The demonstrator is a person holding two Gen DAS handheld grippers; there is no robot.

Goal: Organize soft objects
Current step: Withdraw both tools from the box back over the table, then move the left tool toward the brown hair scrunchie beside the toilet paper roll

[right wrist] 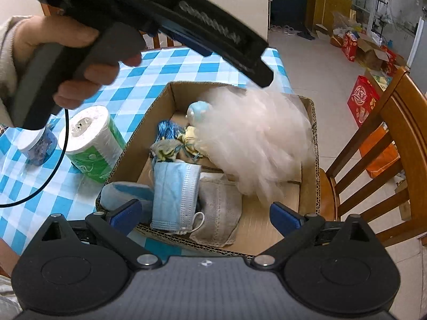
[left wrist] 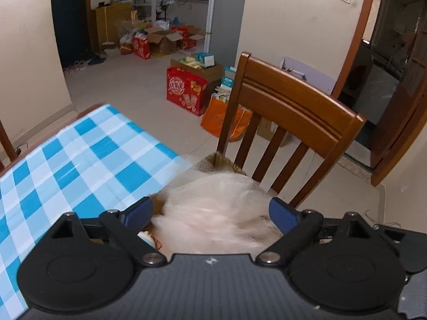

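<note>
A cardboard box sits at the table's right edge. It holds a blue face mask, a grey cloth, a blue sock, tangled blue and yellow thread and a fluffy white mesh pouf. My left gripper is open right above the pouf, fingers either side of it; in the right wrist view its body hovers over the box. My right gripper is open and empty at the box's near edge.
A toilet paper roll and a small white-lidded jar stand on the blue checked tablecloth left of the box. A wooden chair stands right beside the box. Boxes and bags lie on the floor beyond.
</note>
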